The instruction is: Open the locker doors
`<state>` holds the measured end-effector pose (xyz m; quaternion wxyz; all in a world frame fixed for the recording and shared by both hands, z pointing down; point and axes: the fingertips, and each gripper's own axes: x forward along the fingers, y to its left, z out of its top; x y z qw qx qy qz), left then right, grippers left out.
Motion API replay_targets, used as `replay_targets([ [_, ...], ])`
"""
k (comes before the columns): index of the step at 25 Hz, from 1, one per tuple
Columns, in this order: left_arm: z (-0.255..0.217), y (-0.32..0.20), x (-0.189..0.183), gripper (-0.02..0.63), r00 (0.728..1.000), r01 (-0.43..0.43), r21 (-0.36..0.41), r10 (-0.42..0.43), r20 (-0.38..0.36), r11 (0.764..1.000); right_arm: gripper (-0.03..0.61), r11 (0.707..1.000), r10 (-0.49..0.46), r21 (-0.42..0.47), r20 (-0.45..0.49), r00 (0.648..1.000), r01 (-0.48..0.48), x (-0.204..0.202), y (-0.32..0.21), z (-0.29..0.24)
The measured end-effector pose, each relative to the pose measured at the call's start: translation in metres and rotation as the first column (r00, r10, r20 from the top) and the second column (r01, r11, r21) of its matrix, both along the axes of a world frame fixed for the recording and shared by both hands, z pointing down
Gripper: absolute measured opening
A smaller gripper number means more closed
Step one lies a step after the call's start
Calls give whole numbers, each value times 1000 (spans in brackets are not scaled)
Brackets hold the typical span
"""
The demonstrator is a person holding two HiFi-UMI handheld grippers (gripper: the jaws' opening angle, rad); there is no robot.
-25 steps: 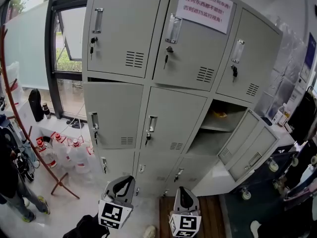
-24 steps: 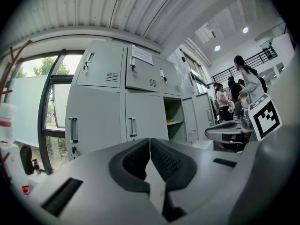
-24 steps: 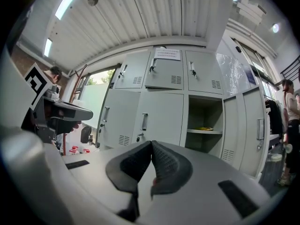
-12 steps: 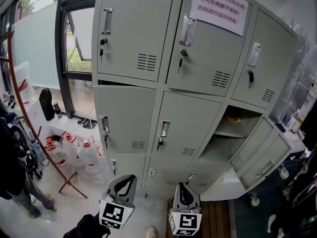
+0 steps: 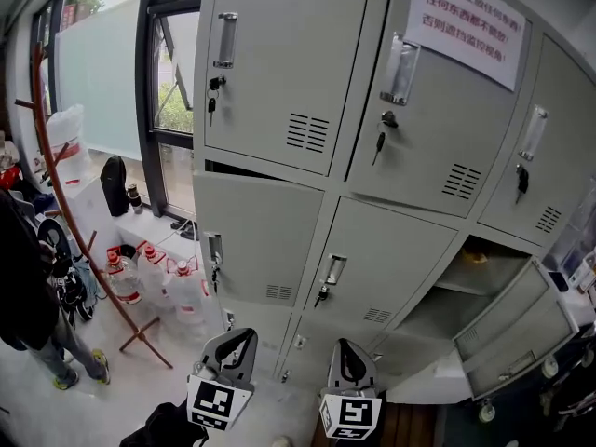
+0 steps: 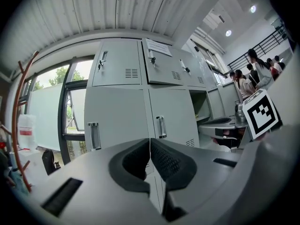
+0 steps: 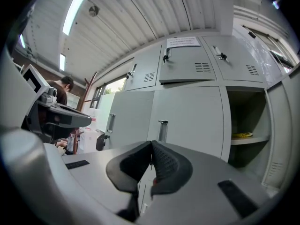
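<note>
A bank of grey metal lockers [image 5: 279,73] fills the head view. In the middle row the right door [image 5: 517,329] hangs wide open, showing a shelf [image 5: 470,282] inside. The middle-row centre door [image 5: 386,268] is closed, with its handle [image 5: 333,270] at the left edge. The middle-row left door [image 5: 256,240] shows a dark gap along its top. My left gripper [image 5: 239,336] and right gripper [image 5: 345,345] are low in front of the bottom row, apart from the doors. Both are shut with nothing between the pads, as the left gripper [image 6: 150,143] and the right gripper [image 7: 151,145] show in their own views.
A red coat stand [image 5: 56,203] and several water bottles [image 5: 177,291] stand on the floor at the left, under a window [image 5: 172,82]. A person [image 5: 28,296] is at the far left edge. A paper notice [image 5: 463,21] hangs on a top door. Several people [image 6: 255,74] are off to the right.
The head view has swung left and closer: the lockers look larger and the open door has slid toward the right edge. Both grippers stay low and shut.
</note>
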<state>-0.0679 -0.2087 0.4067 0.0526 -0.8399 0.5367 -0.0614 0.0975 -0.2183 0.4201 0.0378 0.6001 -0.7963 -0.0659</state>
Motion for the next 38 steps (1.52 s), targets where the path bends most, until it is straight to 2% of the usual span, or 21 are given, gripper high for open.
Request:
replay_targets([
  [4,1,-20,-2,25,999,46,-9,-46,-1,999,27,999,-50,8,-2,999,50,-3,-36,-7],
  [16,6,-67,-11,25,985,174,-19,-174,4,985,202,974,-227,-10,7,974,227,-26,-120,-9],
  [21,10,-79,-14,25,977,211,-26,-211,2,977,247,961,-276,-24,9,961,276,-36,-142,-5],
  [38,17,-88,-36,25,948,317,-35,-317,0,948,270,939,-339,-52,1,941,339,-54,-176,4],
])
